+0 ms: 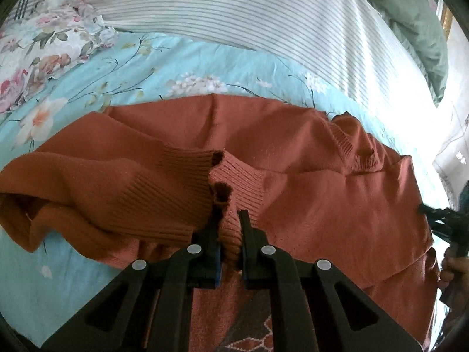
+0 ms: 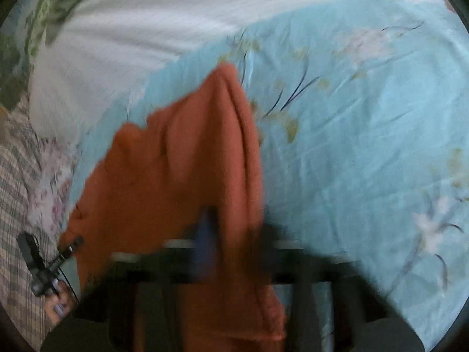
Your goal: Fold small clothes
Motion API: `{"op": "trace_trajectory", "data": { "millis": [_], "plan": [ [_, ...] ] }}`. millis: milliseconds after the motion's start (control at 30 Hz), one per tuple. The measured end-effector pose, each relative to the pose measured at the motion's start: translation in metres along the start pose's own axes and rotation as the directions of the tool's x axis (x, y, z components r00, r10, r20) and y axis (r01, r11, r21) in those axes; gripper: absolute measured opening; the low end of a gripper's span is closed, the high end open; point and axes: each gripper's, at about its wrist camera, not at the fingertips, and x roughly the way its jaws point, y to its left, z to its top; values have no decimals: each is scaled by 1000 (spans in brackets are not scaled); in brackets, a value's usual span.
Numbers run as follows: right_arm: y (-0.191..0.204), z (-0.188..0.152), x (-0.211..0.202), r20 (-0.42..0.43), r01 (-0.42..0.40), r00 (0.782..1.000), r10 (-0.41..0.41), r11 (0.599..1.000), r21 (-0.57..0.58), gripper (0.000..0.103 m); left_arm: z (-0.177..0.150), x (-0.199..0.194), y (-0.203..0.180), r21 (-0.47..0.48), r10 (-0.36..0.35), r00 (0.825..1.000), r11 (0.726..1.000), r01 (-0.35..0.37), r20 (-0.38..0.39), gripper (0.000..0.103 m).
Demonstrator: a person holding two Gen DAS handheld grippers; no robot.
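Nearest in the left wrist view, the left hand-held gripper (image 1: 231, 234) is clamped on a ribbed cuff (image 1: 234, 182) of the rust-orange sweater (image 1: 293, 135), knit bunched between its fingers. In the blurred right wrist view, the right hand-held gripper (image 2: 234, 228) is pinched on a raised fold of the same sweater (image 2: 181, 158), which drapes from it. The other sleeve (image 1: 102, 182) lies folded across the body, cuff meeting cuff. The sweater rests on a light-blue floral bedsheet (image 1: 140, 67). Beyond it lie a white striped cloth (image 1: 234, 8) and a green cloth (image 1: 410, 23).
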Motion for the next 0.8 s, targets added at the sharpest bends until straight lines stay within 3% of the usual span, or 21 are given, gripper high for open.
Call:
{"op": "trace_trajectory", "data": {
  "millis": [100,233,367,433,500,600,733,767,800],
  "plan": [
    [-16,1,-13,59,5,998,-8,999,50,10,2,-2,-6,19,-20,1000,1000,20,8,9],
    [-25,-2,-5,16,28,999,-29,997,72,10,3,3,-24,84,-9,1000,996,8,12,9],
    [2,-10,-36,109,102,989,-104,995,23,21,-3,15,-26,110,23,999,994,-20,-25,10],
    [22,-22,-50,154,53,987,-48,998,-29,33,-7,13,-21,104,17,999,995,-13,-35,13],
    [33,-32,-40,83,7,997,-1,997,-72,47,-11,8,-15,86,9,999,996,-6,-44,16],
    [28,-43,-18,1,89,996,-89,994,-69,47,-18,-4,-10,71,-4,999,997,7,-49,16],
    [25,-51,-38,51,42,998,-43,999,27,47,-30,-38,3,75,7,1000,997,-6,-22,18],
    [33,-56,-44,67,17,998,-19,1000,20,47,-32,-51,11,72,12,1000,997,-12,-1,21],
    [41,-62,-52,77,-9,997,9,1000,4,49,-32,-59,15,69,18,1000,997,-19,14,33]
  ]
}}
